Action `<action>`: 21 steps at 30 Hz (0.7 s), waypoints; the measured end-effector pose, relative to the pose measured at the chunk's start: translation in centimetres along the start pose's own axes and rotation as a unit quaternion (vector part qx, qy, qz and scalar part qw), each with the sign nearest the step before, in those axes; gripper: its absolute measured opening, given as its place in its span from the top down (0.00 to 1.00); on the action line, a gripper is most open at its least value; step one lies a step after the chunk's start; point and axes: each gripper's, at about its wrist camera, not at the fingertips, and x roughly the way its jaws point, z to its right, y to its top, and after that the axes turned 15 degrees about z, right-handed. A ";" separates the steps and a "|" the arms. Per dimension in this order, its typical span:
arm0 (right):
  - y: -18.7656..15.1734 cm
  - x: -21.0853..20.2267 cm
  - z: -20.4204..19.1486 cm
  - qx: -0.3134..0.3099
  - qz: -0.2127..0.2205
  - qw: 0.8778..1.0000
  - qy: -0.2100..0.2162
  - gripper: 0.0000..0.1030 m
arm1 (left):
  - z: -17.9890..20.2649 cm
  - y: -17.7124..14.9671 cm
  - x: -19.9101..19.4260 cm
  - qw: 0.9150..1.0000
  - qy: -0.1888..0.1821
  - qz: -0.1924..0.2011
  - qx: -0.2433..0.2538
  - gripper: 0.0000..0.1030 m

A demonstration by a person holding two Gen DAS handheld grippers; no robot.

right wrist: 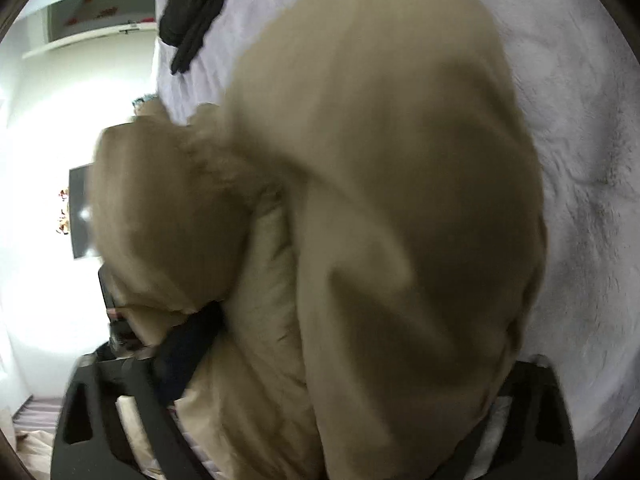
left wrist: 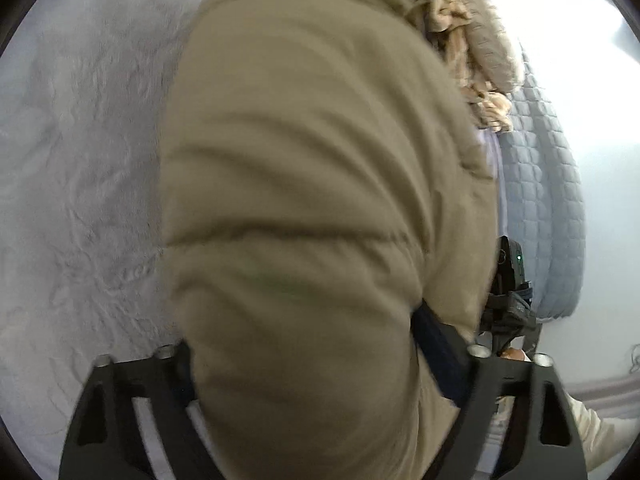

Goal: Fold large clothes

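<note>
A large tan padded jacket fills the middle of the left wrist view and drapes over my left gripper, whose jaws are shut on its fabric. The same jacket fills the right wrist view, bunched in thick folds, and my right gripper is shut on it. Both sets of fingertips are hidden under the cloth. The jacket hangs over a pale lilac fuzzy bedspread. My other gripper shows at the jacket's right edge.
A beige knitted garment and a blue quilted cover lie at the bed's right edge. A black garment lies on the bedspread. A white wall with a shelf stands beyond.
</note>
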 end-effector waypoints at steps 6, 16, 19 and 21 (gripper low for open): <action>-1.4 0.3 -5.7 -0.025 0.028 0.999 0.021 0.27 | -0.1 4.2 -5.7 0.998 -0.024 0.030 0.040 0.28; -1.4 13.4 -18.9 -0.084 0.027 0.993 0.081 0.27 | -8.7 14.4 -18.0 0.989 0.053 0.127 0.057 0.28; -1.1 18.6 -20.5 -0.101 0.009 0.993 0.060 0.27 | -12.5 15.2 -18.1 0.987 0.081 0.130 0.041 0.26; -0.9 21.0 -20.5 -0.108 0.001 0.994 0.034 0.27 | -15.2 15.1 -17.4 0.986 0.101 0.129 0.023 0.22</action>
